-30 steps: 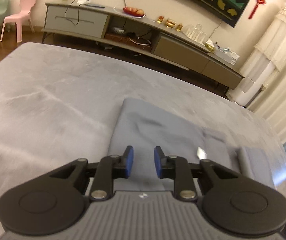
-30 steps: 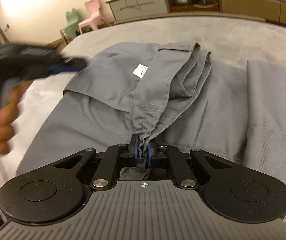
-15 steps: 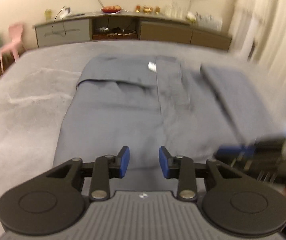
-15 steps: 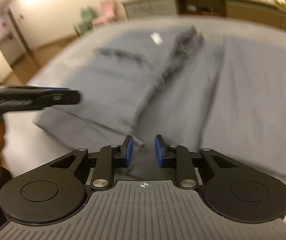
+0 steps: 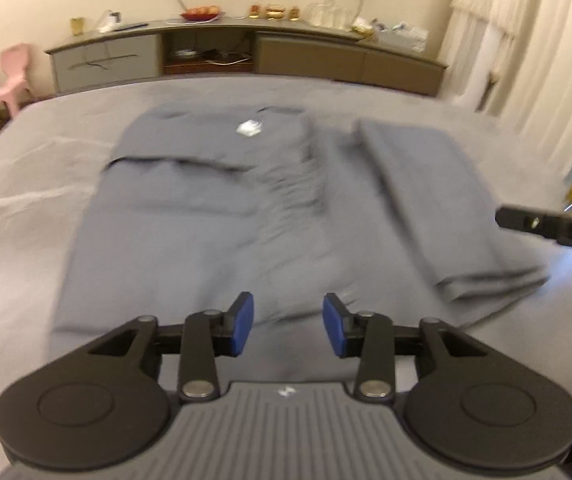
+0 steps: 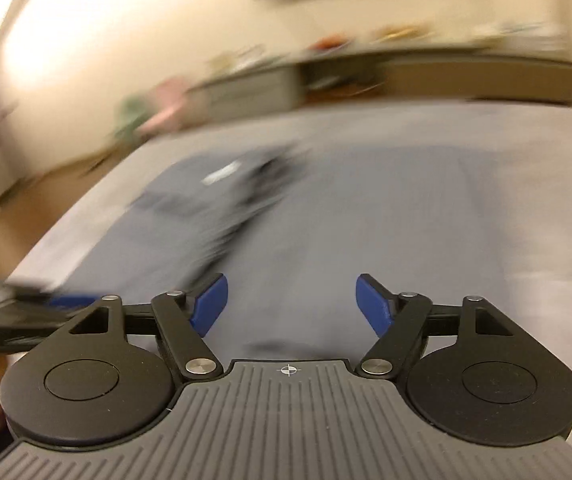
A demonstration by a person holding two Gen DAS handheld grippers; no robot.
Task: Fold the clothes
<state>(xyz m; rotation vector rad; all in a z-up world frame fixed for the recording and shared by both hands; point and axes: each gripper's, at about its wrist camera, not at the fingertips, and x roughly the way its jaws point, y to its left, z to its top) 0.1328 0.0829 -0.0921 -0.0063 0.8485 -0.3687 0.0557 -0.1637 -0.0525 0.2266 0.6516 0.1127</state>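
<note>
Both sets of jaws have just been opening, nothing between them, leaving the grey-blue cotton trousers (image 5: 190, 248) flat on the grey bed (image 5: 26, 208) for folding.

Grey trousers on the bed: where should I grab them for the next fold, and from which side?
Judging by the lie, take the grey trousers at the near hem edge, coming low from the near side with the open left gripper. That edge lies flat and free; the folded leg overlaps the right.
</note>
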